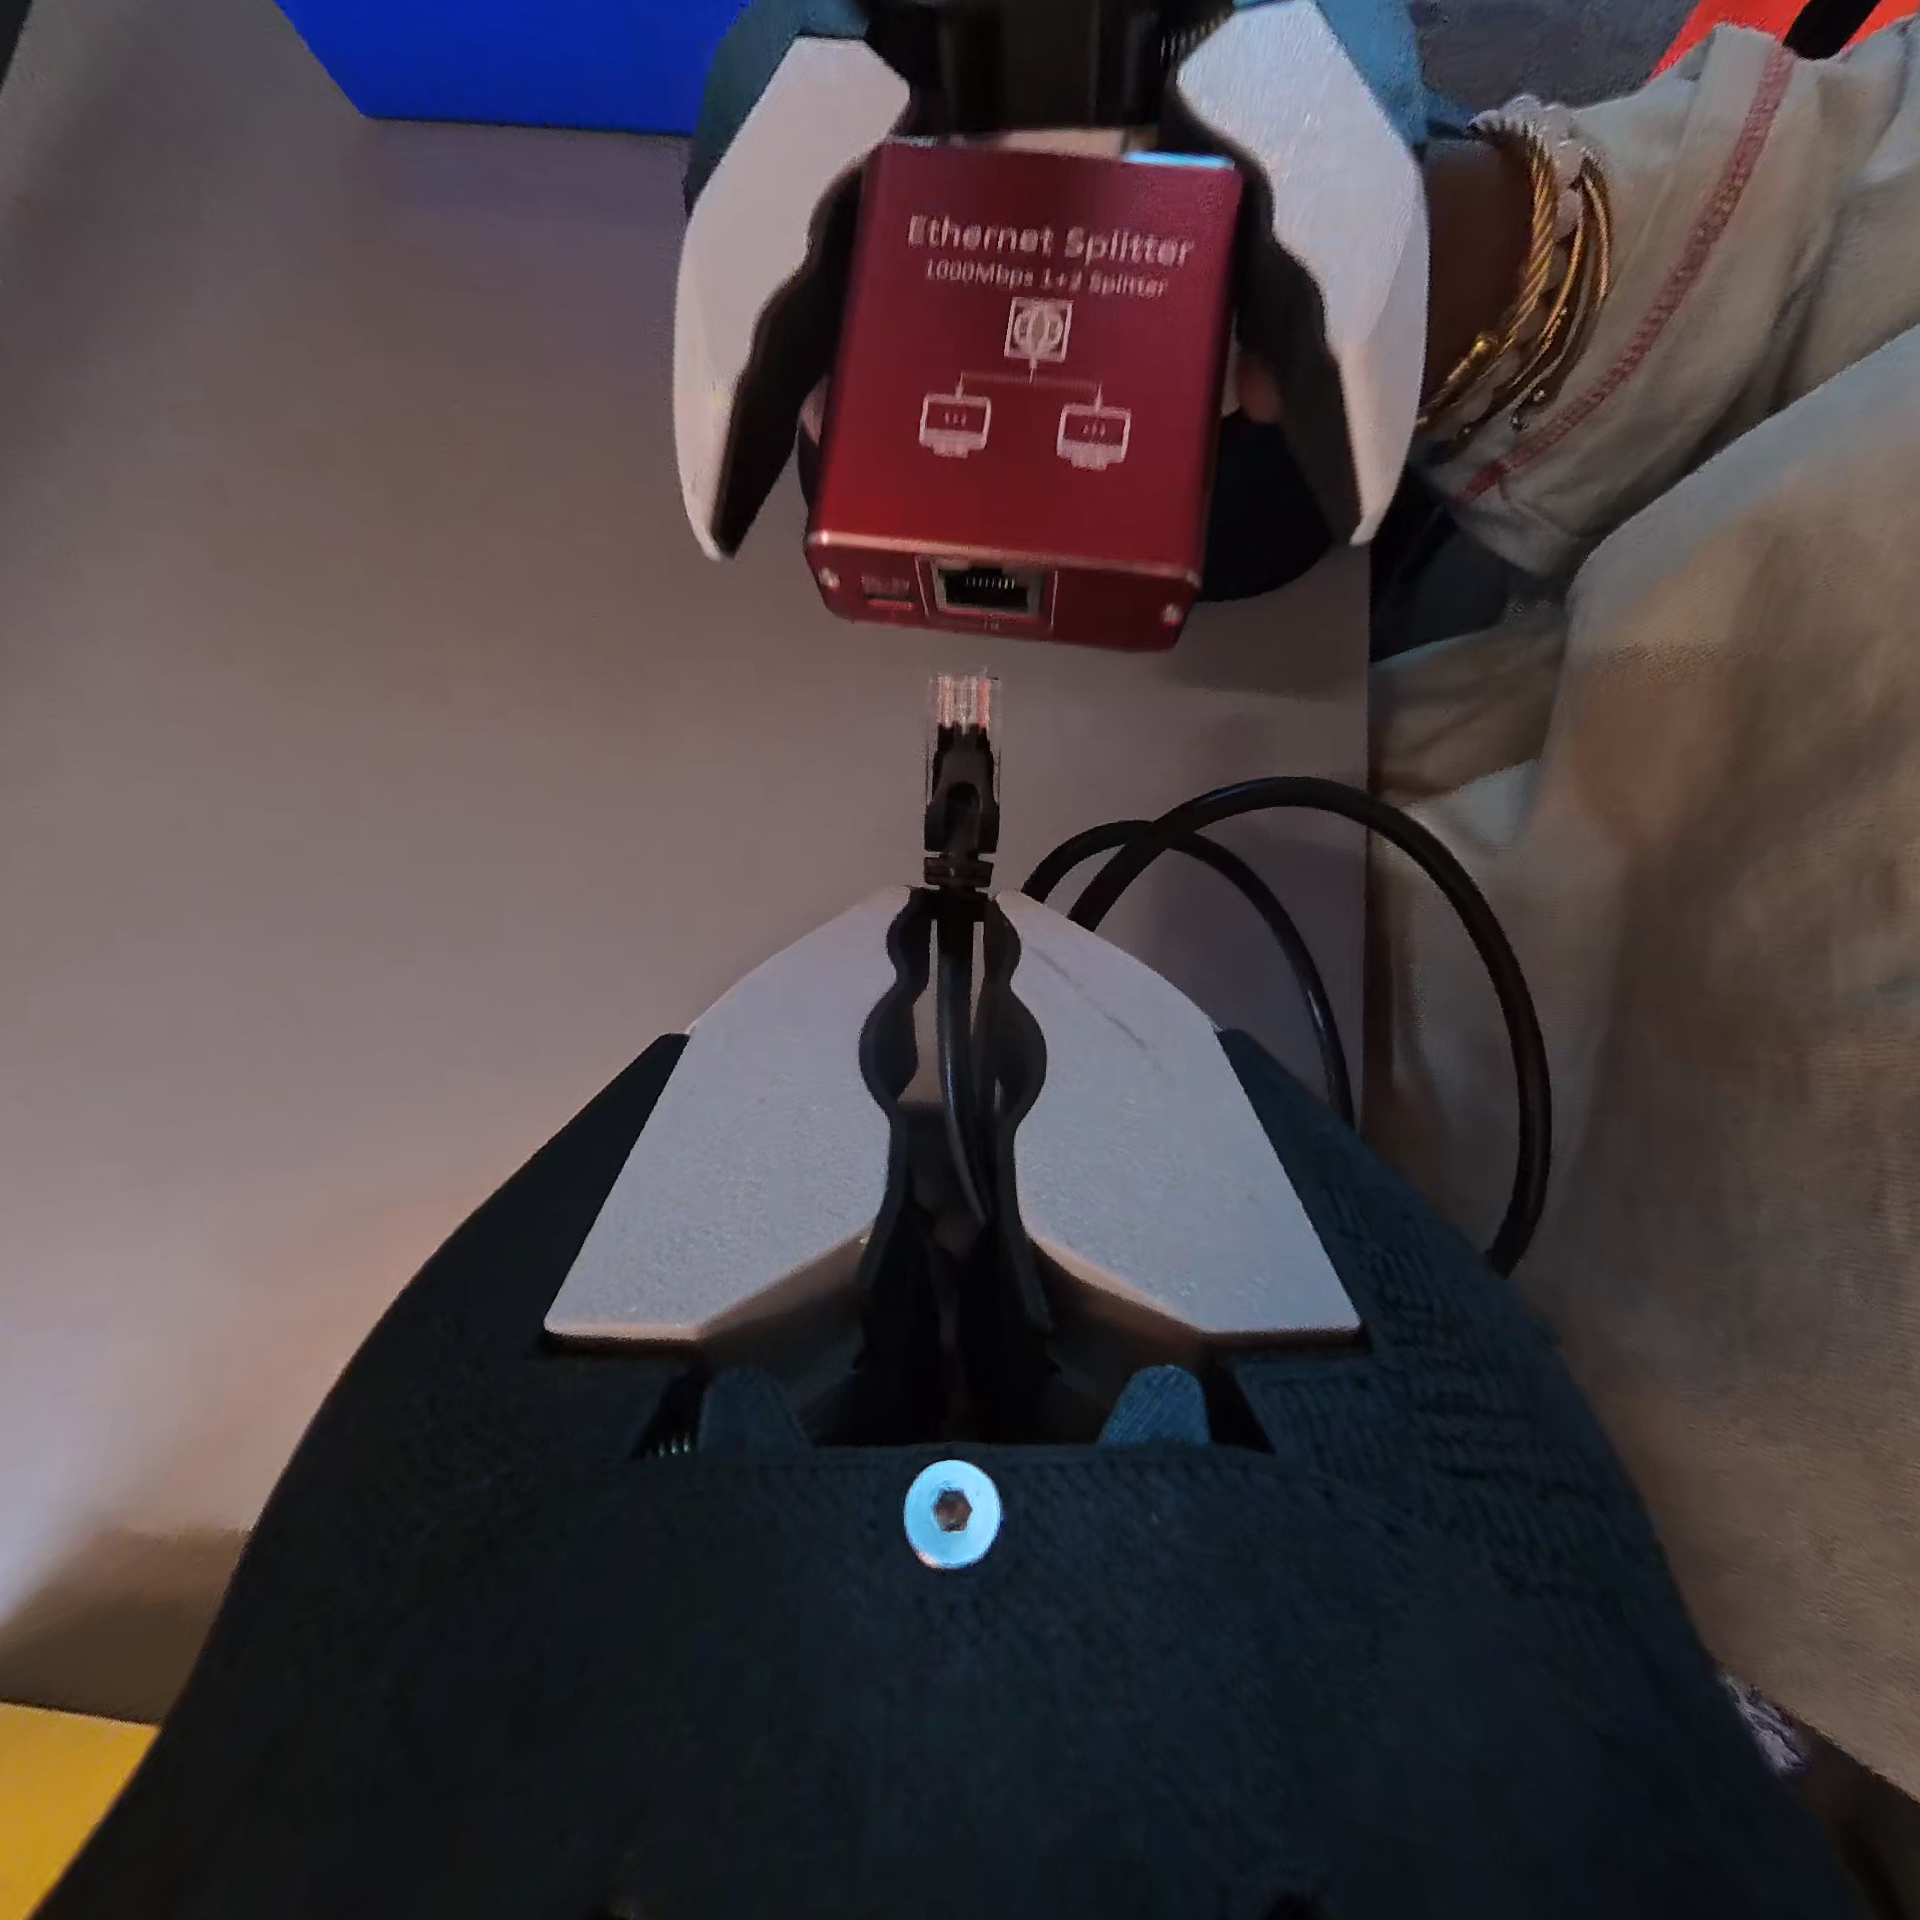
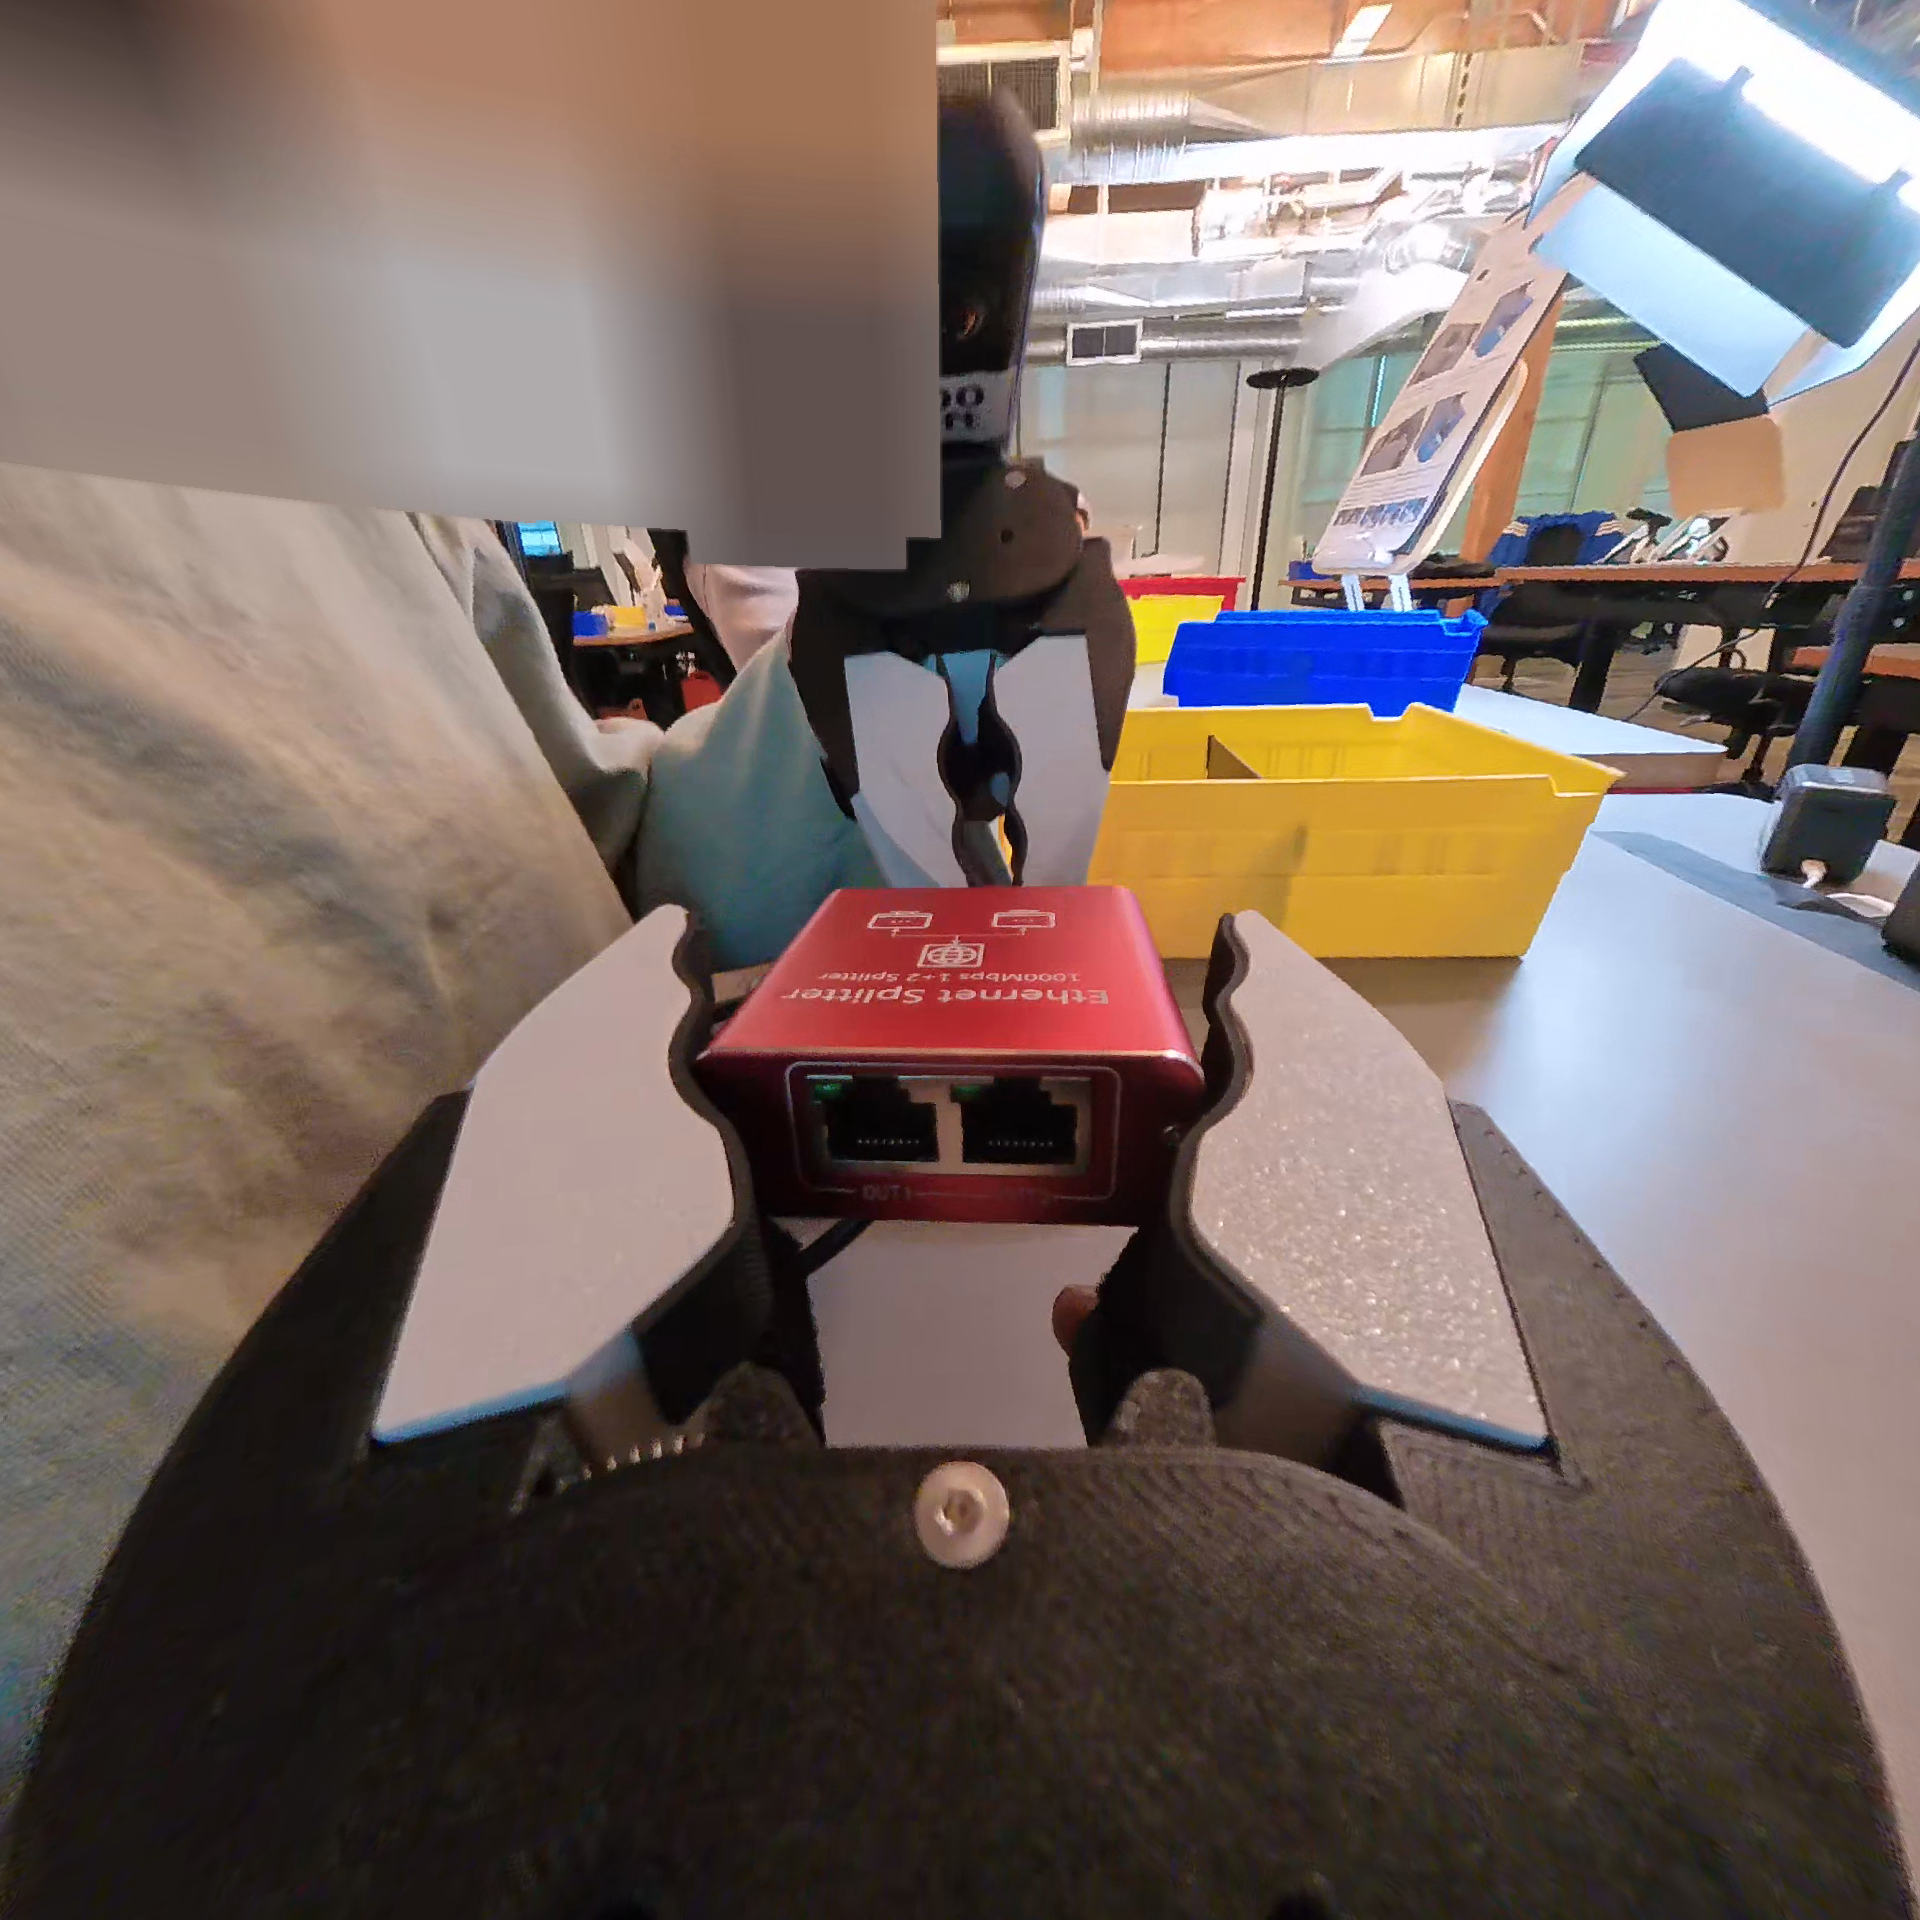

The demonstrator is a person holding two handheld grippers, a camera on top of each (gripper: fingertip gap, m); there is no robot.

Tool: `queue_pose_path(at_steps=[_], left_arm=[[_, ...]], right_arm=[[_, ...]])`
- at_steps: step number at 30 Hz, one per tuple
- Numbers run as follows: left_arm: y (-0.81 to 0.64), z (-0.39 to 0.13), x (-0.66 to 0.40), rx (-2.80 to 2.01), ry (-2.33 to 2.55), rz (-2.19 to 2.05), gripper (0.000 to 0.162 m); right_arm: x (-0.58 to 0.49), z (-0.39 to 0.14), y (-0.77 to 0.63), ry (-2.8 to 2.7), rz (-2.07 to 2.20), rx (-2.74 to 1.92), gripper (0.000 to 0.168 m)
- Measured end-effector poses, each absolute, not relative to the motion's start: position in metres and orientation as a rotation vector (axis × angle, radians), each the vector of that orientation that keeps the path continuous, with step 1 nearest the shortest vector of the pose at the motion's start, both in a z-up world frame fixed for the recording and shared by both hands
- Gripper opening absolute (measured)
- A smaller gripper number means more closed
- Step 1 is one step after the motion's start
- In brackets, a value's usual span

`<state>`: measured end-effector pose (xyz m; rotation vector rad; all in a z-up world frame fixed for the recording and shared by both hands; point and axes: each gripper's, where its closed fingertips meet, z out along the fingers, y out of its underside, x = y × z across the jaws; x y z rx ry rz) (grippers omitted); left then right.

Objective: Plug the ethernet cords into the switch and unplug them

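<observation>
While the right gripper (image 2: 951, 1143) clamps the red box (image 1: 1023, 384) by its sides above the tabletop (image 1: 364, 727), the left gripper (image 1: 951, 914), closed on the black cord (image 1: 1403, 935), points its plug (image 1: 961, 727) lengthwise at the single socket (image 1: 987, 592) straight ahead, near but not touching.

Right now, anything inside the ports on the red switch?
All three visible ports on the red switch are empty: two facing the right claw, one facing the clear plug held just short by the left claw. The small slot beside the single port is too blurred to tell.
</observation>
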<state>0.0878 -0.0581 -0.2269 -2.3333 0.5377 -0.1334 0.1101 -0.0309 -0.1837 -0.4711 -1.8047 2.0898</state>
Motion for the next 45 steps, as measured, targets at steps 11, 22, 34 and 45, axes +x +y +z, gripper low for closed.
queue_pose_path(at_steps=[11,22,34,45], left_arm=[[-0.055,-0.229,0.094,-2.383,0.627,-0.088,0.010],[-0.056,-0.247,0.088,-2.432,0.704,0.035,0.008],[-0.060,-0.266,0.085,-2.466,0.678,-0.053,0.008],[-0.037,-0.172,0.023,-1.959,0.186,0.241,0.041]], right_arm=[[0.112,-0.192,-0.037,-1.878,2.016,-0.445,0.092],[0.107,-0.223,-0.044,-2.114,1.756,-0.474,0.092],[0.103,-0.244,-0.050,-2.236,1.659,-0.519,0.092],[0.082,-0.179,-0.007,-1.827,1.522,-0.582,0.091]])
